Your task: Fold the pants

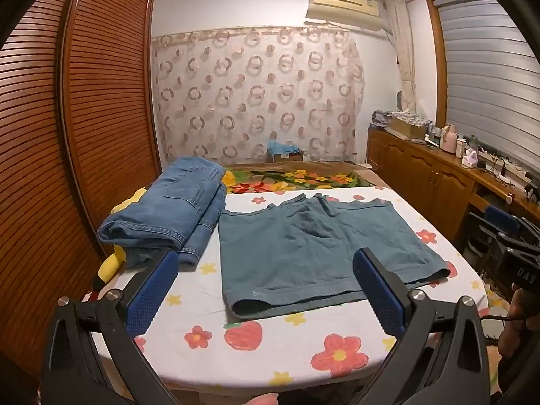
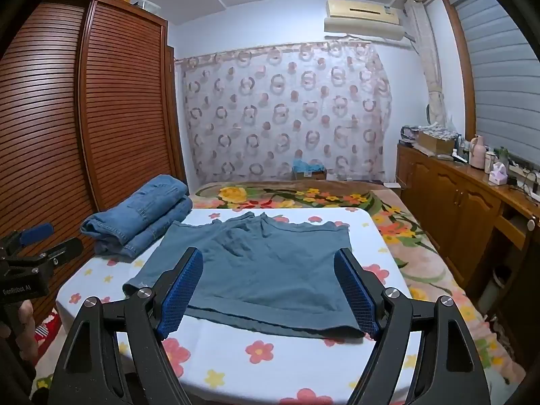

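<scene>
Wardrobe (image 1: 77,128): slatted wooden doors fill the left side of both views. Curtain (image 1: 256,98): a sheer sheet with a ring pattern hangs across the far wall. Table (image 1: 256,354): your work surface, covered in a white cloth printed with flowers, sits in front of you; beyond its far edge lies a flowered blanket (image 1: 293,177). Cabinet (image 1: 425,168): a low wooden unit along the right wall carries bottles and boxes.

Shorts (image 1: 314,249): the teal pair lies flat and spread out at the middle of the table, waistband toward the far edge, leg hems toward you. Jeans (image 1: 175,209): a folded blue stack rests at the far left of the table, just beside the left edge of the shorts, partly over a yellow soft toy (image 1: 113,261).

Left gripper (image 1: 266,287): your jaws stand wide apart above the near hem of the shorts and hold nothing. Right gripper (image 2: 268,290): your jaws stand equally spread over the near hem, also holding nothing; whether the blue pads (image 2: 180,295) touch the cloth cannot be told.
</scene>
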Tool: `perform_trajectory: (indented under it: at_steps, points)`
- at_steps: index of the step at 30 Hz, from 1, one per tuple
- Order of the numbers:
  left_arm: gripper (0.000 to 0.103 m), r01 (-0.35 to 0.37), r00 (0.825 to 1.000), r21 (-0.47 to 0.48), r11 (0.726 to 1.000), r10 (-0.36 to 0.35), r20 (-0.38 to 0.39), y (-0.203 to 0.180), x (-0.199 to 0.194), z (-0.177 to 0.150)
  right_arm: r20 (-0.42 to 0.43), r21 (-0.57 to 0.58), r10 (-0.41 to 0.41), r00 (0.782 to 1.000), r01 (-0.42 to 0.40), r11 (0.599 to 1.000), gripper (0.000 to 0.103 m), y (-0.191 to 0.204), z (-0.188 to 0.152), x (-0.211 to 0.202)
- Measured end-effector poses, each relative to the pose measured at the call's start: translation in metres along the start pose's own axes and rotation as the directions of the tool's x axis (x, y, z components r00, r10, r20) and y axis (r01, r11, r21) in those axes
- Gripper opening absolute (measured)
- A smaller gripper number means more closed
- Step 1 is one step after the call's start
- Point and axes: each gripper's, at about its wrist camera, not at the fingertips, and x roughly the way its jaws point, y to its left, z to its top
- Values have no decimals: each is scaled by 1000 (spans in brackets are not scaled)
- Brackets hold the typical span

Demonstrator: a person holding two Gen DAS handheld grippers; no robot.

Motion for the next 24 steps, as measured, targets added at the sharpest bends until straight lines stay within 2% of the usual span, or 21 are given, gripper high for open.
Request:
perform_trajectory:
  at_steps: [24]
  points:
    - [103, -1, 1000, 10, 1000, 1, -5, 0, 2, -2, -5, -2, 0, 1000, 0, 1000, 82, -1, 1, 0]
